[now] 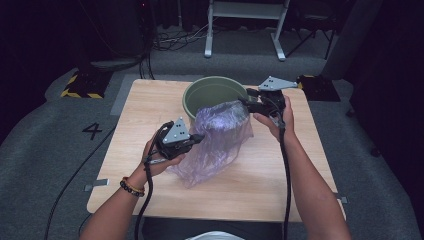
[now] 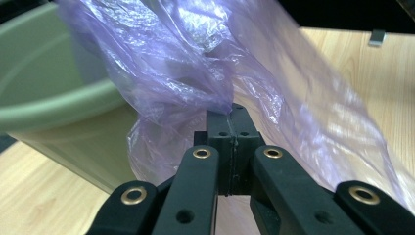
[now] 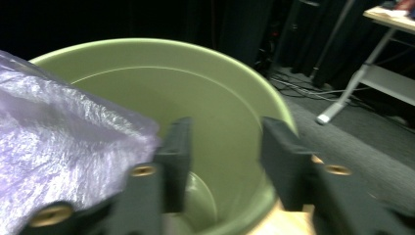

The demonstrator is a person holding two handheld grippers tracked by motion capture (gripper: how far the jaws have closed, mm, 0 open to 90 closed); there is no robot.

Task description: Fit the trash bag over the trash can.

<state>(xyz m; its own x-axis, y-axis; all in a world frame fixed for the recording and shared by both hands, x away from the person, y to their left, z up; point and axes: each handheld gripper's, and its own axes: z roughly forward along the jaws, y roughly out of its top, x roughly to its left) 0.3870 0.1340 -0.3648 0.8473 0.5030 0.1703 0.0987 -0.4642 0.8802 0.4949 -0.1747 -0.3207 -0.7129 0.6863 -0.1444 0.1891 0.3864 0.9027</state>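
The left gripper (image 2: 230, 115) is pinching the purple bag (image 1: 215, 142) mid-table beside the green bin (image 1: 212, 90) at the far edge – the right gripper (image 3: 222, 147) is standing open, so the bag's mouth may be sagging shut – one-sided hold

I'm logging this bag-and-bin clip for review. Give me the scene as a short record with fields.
Setting: wooden table
Bin: green bin upright at the table's far edge
Bag: translucent purple plastic bag, draped from the bin's rim down to the tabletop
Left gripper: left gripper jaws shut on a fold of the bag
Right gripper: right gripper jaws open, nothing between them, over the bin's mouth, bag beside one jaw
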